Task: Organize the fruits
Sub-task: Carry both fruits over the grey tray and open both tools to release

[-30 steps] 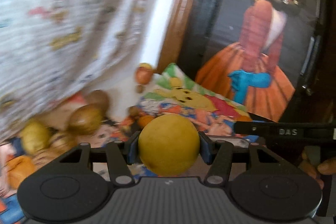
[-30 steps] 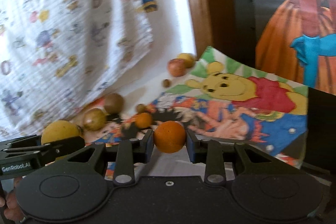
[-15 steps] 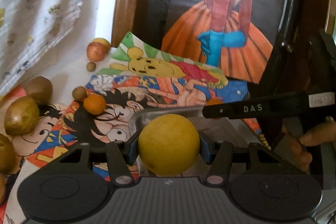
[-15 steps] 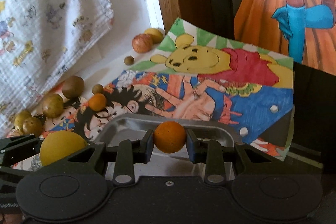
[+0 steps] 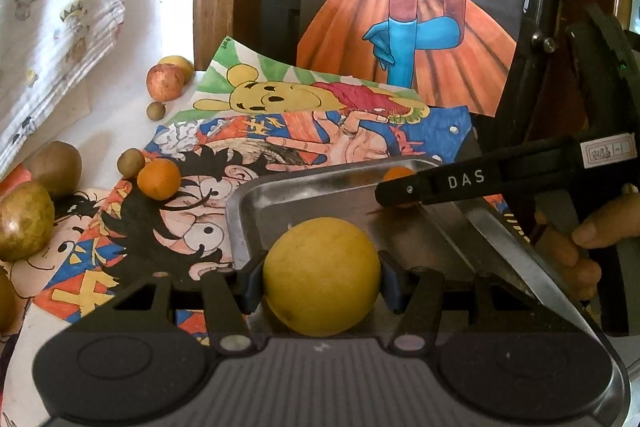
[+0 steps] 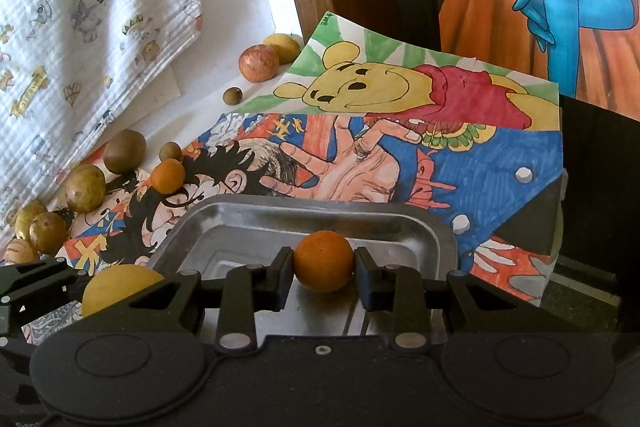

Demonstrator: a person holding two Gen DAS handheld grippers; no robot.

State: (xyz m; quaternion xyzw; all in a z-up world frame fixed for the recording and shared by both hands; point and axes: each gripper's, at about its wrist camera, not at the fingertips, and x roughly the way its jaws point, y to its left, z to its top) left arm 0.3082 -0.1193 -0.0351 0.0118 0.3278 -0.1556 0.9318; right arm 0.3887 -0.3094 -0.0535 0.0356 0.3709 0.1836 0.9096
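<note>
My left gripper (image 5: 321, 277) is shut on a large yellow fruit (image 5: 321, 277), held over the near left corner of a metal tray (image 5: 304, 193). My right gripper (image 6: 323, 261) is shut on a small orange fruit (image 6: 323, 261) above the same tray (image 6: 224, 219). In the left wrist view the right gripper's fingers (image 5: 440, 185) reach in from the right, with the small orange fruit (image 5: 396, 173) peeking behind them. The yellow fruit (image 6: 120, 287) shows at the lower left of the right wrist view.
Loose fruit lies left of the tray: an orange (image 6: 168, 175), brown and yellow-green ones (image 6: 85, 187), a red apple (image 6: 258, 62) and a yellow fruit (image 6: 285, 45) by the wooden frame. Cartoon drawings (image 6: 400, 147) cover the table. A patterned cloth (image 6: 80, 7) hangs at the left. A hand (image 5: 576, 243) holds the right gripper.
Both grippers have swung right from the loose fruit and moved forward and down over the metal tray, each still holding its fruit.
</note>
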